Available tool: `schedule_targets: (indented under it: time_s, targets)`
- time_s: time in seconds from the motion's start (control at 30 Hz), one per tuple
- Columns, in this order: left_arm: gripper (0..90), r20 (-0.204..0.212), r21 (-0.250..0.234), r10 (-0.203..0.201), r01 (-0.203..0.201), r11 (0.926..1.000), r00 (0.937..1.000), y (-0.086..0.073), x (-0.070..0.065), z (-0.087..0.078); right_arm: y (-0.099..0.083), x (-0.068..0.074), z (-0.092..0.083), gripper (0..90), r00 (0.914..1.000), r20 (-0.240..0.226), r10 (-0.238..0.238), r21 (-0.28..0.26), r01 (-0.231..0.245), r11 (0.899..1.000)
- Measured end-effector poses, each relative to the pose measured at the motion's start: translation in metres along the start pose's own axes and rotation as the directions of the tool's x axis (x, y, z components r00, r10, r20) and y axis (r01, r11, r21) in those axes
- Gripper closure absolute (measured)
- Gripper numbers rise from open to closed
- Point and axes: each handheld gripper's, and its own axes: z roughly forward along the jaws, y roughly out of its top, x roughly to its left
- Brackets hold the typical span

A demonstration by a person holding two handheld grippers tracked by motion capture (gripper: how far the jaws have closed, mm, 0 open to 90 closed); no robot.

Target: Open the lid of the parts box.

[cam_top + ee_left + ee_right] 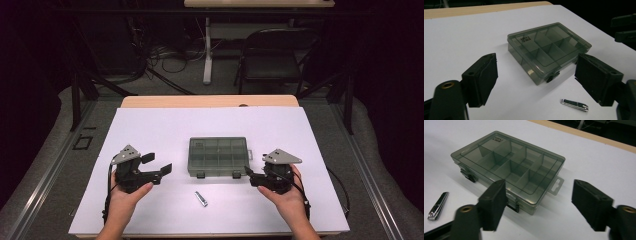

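I have both grippers hovering low over the white-covered table [150,125], one on each side of the smoky grey translucent plastic compartment box [218,157], which lies flat near the middle of the table with its lid closed and both front latches fastened, as far as I can tell from the gripper views. My left gripper [159,165] sits to the left of the box, its fingers [482,80] spread fairly wide with nothing between them, and looking along them I see the box [549,50] ahead and apart from them. My right gripper [256,178] is just beside the box's near right corner, its fingers [494,202] likewise apart and empty; in its own view the box [509,167] lies ahead with one finger in front of the near latch, though I cannot tell whether it touches. The small silver metal nail clipper [201,199] lies on the bare table between the two grippers, nearer to me than the box and well clear of it; it shows in the left gripper view [574,104] and in the right gripper view [437,206] too. I read the job as barely begun: the compartments look empty, the lid is shut, the clipper untouched. Left to do, in my judgement, is unlatching and opening the lid, picking up the clipper, dropping it into a compartment and closing the box.
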Motion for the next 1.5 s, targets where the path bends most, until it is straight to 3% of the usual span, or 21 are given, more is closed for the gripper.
schedule_targets:
  time_s: [0.07, 0.1, 0.27, 0.4, 0.53, 0.57, 0.6, 0.63, 0.7, 0.87, 0.97, 1.2, 1.5]
  targets:
    - [28.7, -0.016, 0.006, 0.017, -0.017, 0.9998, 0.9997, 0.001, -0.003, 0.004, 0.000, 0.001, 0.003, 35.7, 1.0000, 0.001, 0.000, -0.006, 0.000, 1.000]
    - [38.6, -0.026, 0.002, 0.020, -0.020, 0.9998, 0.9995, 0.001, -0.005, 0.007, -0.001, 0.002, 0.005, 39.6, 0.9998, 0.007, -0.016, -0.014, 0.016, 1.000]
    - [43.2, -0.024, 0.027, 0.038, -0.037, 0.9989, 0.9990, 0.002, -0.009, 0.022, -0.003, 0.001, 0.009, 44.9, 1.0000, 0.003, -0.002, -0.031, 0.003, 1.000]
    - [48.5, -0.006, 0.065, 0.045, -0.044, 0.9969, 0.9990, -0.002, -0.014, 0.033, -0.006, 0.000, 0.012, 50.7, 0.9998, -0.010, 0.015, -0.006, -0.015, 1.000]
    - [55.3, -0.008, 0.079, 0.054, -0.053, 0.9955, 0.9985, -0.011, -0.018, 0.042, -0.013, 0.001, 0.011, 60.5, 0.9998, -0.017, -0.004, -0.043, 0.004, 0.999]
    - [60.1, 0.000, 0.077, 0.050, -0.050, 0.9957, 0.9987, -0.013, -0.019, 0.043, -0.016, 0.001, 0.010, 65.9, 0.9998, -0.021, -0.007, -0.051, 0.006, 0.999]
    - [60.1, 0.006, 0.074, 0.045, -0.045, 0.9962, 0.9990, -0.015, -0.019, 0.044, -0.016, 0.001, 0.010, 65.9, 0.9998, -0.021, -0.007, -0.051, 0.006, 0.999]
    - [67.3, 0.009, 0.075, 0.041, -0.042, 0.9963, 0.9991, -0.016, -0.020, 0.045, -0.019, 0.000, 0.008, 70.3, 0.9998, -0.019, 0.001, -0.052, -0.002, 0.999]
    - [70.0, 0.015, 0.087, 0.044, -0.045, 0.9952, 0.9989, -0.020, -0.022, 0.048, -0.020, -0.001, 0.007, 72.0, 0.9999, -0.012, 0.007, -0.050, -0.007, 0.999]
    - [83.5, 0.009, 0.117, 0.038, -0.039, 0.9924, 0.9992, -0.026, -0.023, 0.055, -0.033, -0.002, 0.013, 86.1, 0.9975, -0.024, 0.066, -0.028, -0.067, 0.997]
    - [89.0, 0.006, 0.137, 0.042, -0.043, 0.9896, 0.9991, -0.030, -0.024, 0.060, -0.037, 0.003, 0.020, 90.0, 0.9986, -0.022, 0.048, -0.006, -0.048, 0.999]
    - [90.0, 0.017, 0.182, 0.038, -0.040, 0.9825, 0.9991, -0.035, -0.026, 0.071, -0.039, 0.017, 0.034, 90.0, 0.9996, -0.028, -0.001, 0.031, 0.002, 1.000]
    - [90.0, 0.022, 0.217, 0.041, -0.045, 0.9752, 0.9989, -0.039, -0.033, 0.086, -0.042, 0.020, 0.045, 90.0, 0.9991, -0.042, -0.004, 0.064, 0.007, 0.998]
